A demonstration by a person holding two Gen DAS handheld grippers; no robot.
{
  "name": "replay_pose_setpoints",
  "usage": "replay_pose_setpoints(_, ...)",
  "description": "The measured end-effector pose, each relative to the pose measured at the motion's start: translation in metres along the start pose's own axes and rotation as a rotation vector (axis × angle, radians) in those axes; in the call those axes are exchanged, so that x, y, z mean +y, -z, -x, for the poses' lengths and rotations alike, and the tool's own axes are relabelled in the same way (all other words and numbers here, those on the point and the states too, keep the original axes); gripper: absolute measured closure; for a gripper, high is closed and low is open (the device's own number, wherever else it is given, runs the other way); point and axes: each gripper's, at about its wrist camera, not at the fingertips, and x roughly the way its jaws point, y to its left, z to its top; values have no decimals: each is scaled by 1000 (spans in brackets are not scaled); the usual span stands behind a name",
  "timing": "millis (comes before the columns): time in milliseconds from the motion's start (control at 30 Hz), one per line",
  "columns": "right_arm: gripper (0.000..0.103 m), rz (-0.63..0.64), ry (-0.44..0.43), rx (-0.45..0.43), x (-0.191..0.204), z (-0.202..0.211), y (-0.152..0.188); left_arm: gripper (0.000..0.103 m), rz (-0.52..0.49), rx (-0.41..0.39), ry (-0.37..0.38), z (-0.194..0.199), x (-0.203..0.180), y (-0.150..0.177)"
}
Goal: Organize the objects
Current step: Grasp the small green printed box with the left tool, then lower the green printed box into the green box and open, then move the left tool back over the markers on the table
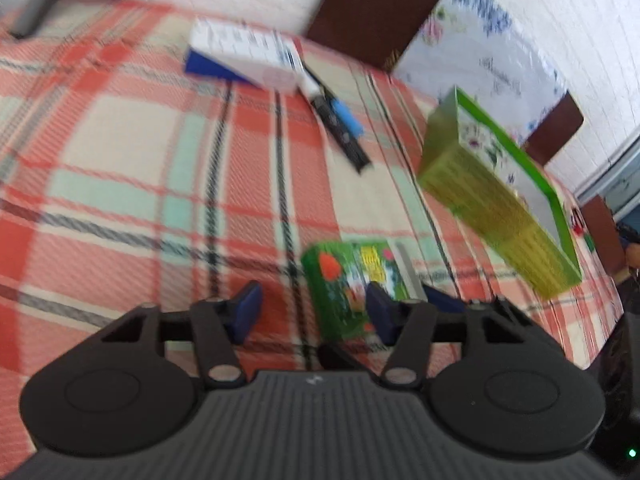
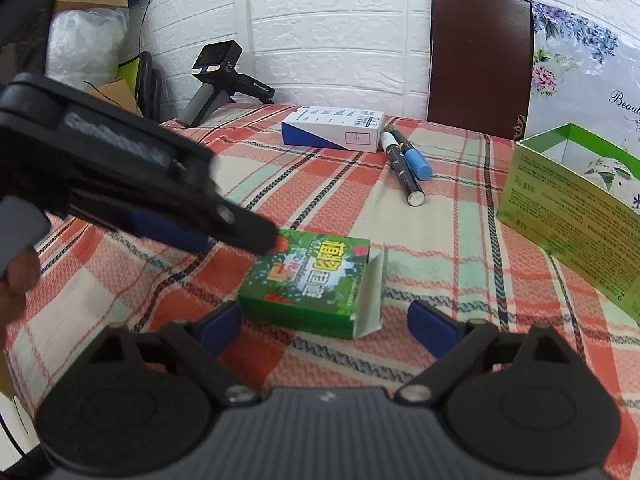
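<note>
The left tool (image 2: pixel 256 236) reaches in from the left, fingers spread, tips at the small green box (image 2: pixel 310 280); that box lies flat on the plaid desk (image 2: pixel 440 240), long axis left-right, open flap rightward; the right tool (image 2: pixel 326 326) hangs spread before it.

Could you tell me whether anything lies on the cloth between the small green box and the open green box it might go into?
Nothing visible does. From the small green box to the open green box only bare plaid tablecloth shows. The markers lie farther back, off that line. Both the right gripper and left gripper are open.
</note>
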Motion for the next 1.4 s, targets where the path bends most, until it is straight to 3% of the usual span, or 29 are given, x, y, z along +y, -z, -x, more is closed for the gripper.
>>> replay_pose_setpoints(33,34,8,-4,-8,0,0,1,53,-21,-25,-5,-1,-5,2)
replay_pose_setpoints(67,39,15,-9,-18,1,1,1,64,-39,-18,9,-4,-10,3)
replay_pose_setpoints(100,39,16,-9,-20,1,1,1,70,-32,3,54,-5,-13,3)
replay_pose_setpoints(267,39,-12,34,-117,-10,16,-4,69,-99,-31,54,0,-42,-12)
replay_pose_setpoints(500,39,-45,199,-280,-64,37,-32,69,-241,-99,124,-18,-113,-66)
replay_pose_setpoints(700,38,-117,289,-303,-125,23,-53,68,-348,-123,120,-58,-167,-91)
replay_pose_setpoints(767,31,-117,319,-274,-140,9,-55,65,-353,-93,102,-78,-174,-98)
replay_pose_setpoints(833,16,-134,348,-273,-150,1,-55,63,-353,-62,26,-96,-177,-102)
replay_pose_setpoints(933,16,-153,340,-285,-154,4,-51,61,-338,-49,14,-100,-168,-99)
replay_pose_setpoints(1100,16,-177,331,-296,-146,13,-36,60,-442,-132,-15,-77,-175,-82)
replay_pose_setpoints(1167,16,-192,331,-279,-140,17,-30,53,-465,-155,-43,-67,-174,-74)
replay_pose_setpoints(1400,15,-125,380,-294,-110,32,-20,53,-389,-131,-150,-50,-118,-54)
